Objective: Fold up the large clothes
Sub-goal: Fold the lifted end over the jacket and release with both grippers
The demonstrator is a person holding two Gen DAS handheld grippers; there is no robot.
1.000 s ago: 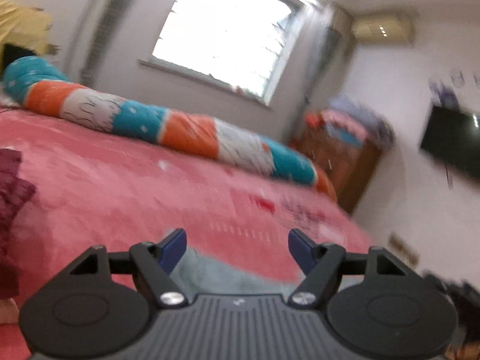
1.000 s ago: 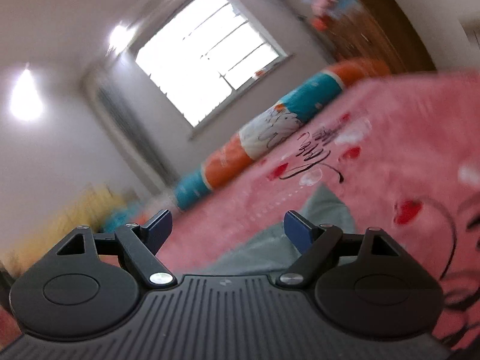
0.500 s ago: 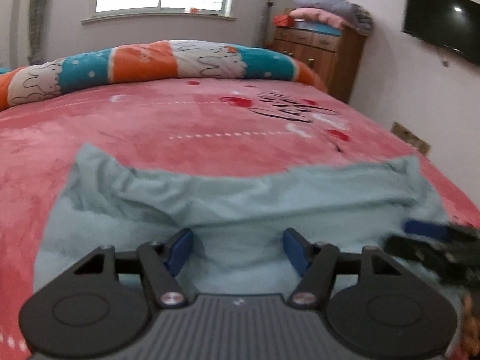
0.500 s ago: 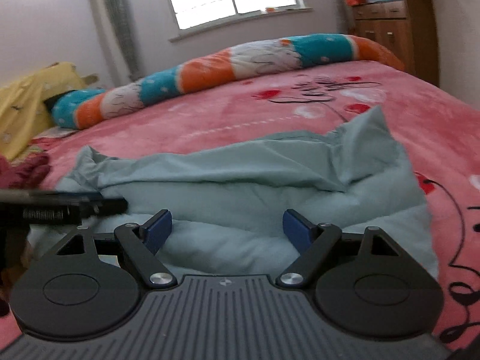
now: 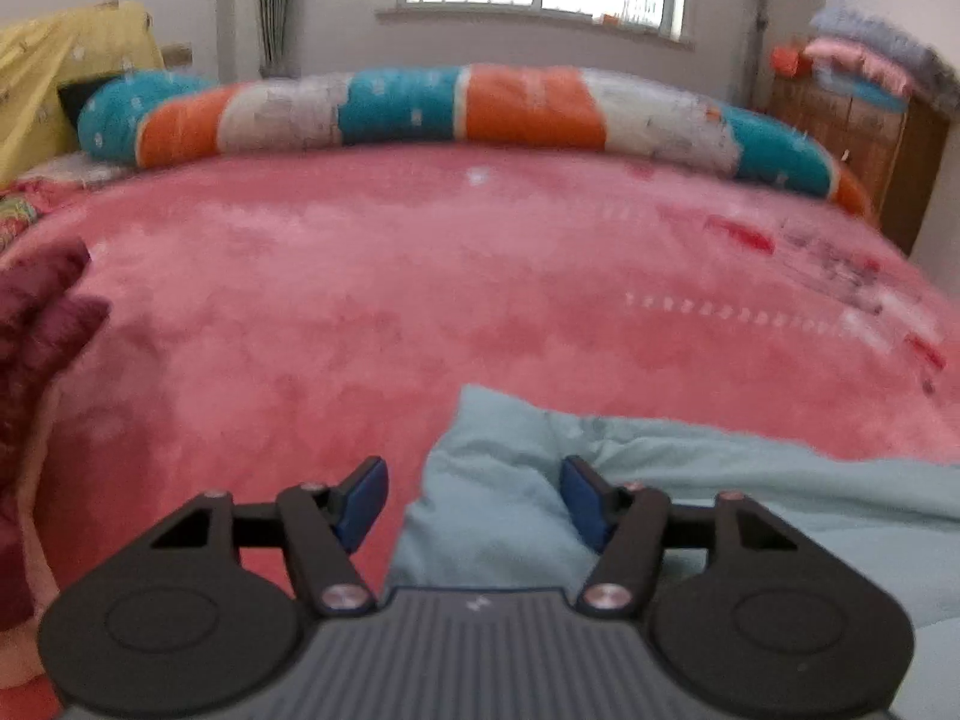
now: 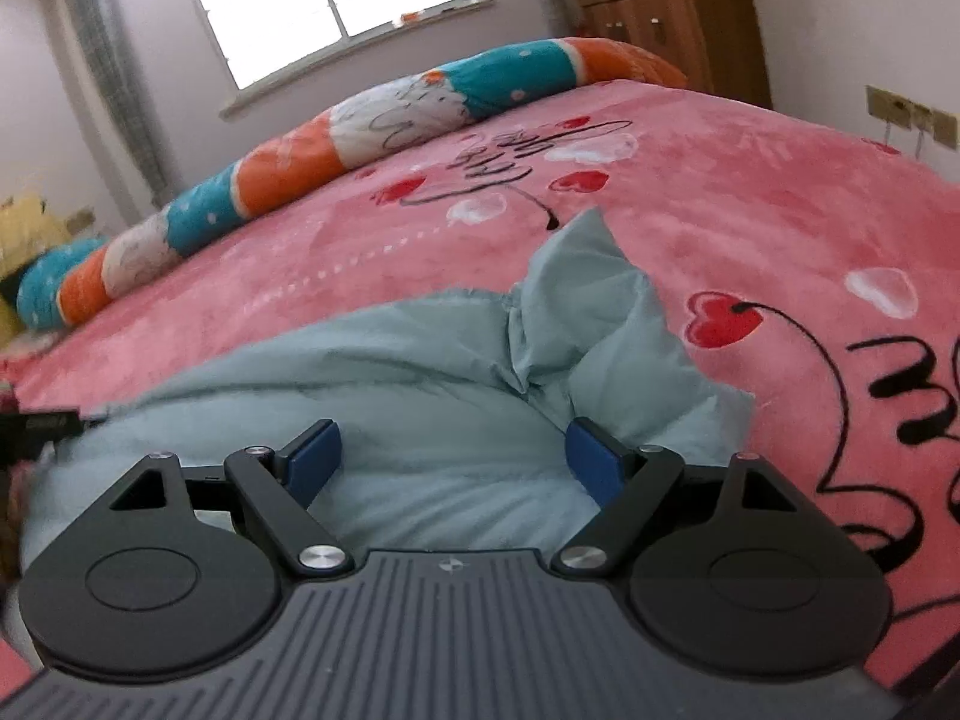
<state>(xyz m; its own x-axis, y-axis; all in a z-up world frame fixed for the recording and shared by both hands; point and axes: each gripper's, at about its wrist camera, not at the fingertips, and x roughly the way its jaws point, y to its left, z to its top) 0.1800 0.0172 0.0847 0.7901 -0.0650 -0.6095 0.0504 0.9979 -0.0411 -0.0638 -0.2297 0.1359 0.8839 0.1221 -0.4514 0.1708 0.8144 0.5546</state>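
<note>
A pale blue-green garment (image 6: 420,396) is seen lying rumpled on the pink blanket (image 5: 420,276) of a bed, near the bed's near edge. The left gripper (image 5: 474,495) is poised over the garment's left corner with its jaws apart; they have just been closing, and the cloth lies between them but is not yet pinched. The right gripper (image 6: 453,456) is held with jaws apart over the garment's bunched right side, nothing clamped.

A slip is judged likely if only the top layer of the puffy cloth is caught, leaving the fold skewed; the crumpled right-hand flap could also be trapped under the fold.

Only the right wrist view shows that raised, twisted flap and the heart pattern (image 6: 723,324); only the left wrist view shows a dark red cloth (image 5: 36,312) at the bed's left edge. A striped bolster (image 5: 456,111) lines the far edge.
</note>
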